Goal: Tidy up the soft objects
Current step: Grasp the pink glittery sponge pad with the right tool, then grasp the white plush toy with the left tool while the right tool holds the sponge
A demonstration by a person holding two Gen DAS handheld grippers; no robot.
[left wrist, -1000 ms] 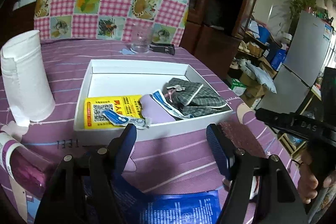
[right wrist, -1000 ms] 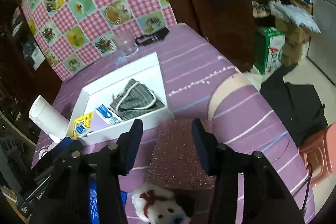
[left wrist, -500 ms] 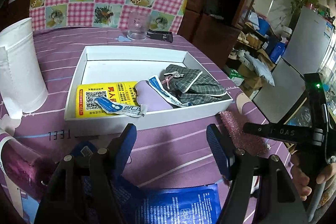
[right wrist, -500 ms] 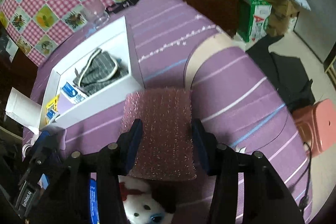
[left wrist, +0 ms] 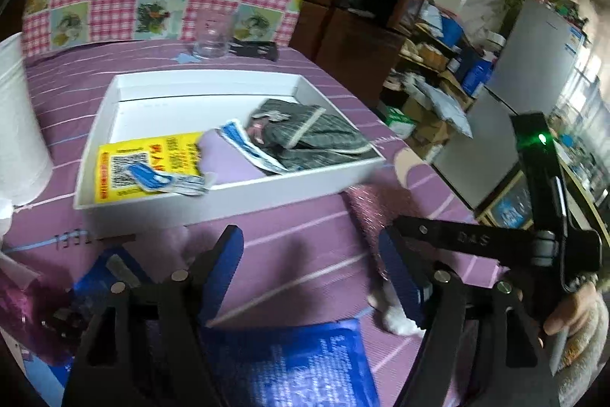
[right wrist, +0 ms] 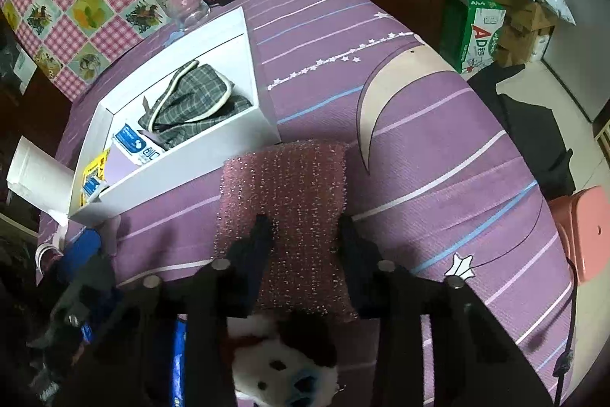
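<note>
1. Far left: white paper roll (left wrist: 19, 124) upright on purple cloth (left wrist: 312, 254).
2. Left gripper (left wrist: 312, 273) low over cloth, jaws just widened, wide apart, nothing between; blue packet (left wrist: 289, 361) beneath.
3. Centre: white box (left wrist: 213, 201) holding yellow packet (left wrist: 148, 159), blue-white sachets, grey plaid pouch (left wrist: 316, 136).
4. Right of box, just beside its corner: pink sponge (right wrist: 289, 193) flat on cloth.
5. Right gripper (right wrist: 305, 235) down on sponge, jaws just narrowed, both fingers against its near half.
6. White plush toy (right wrist: 282, 361) touching sponge's near edge.
</note>
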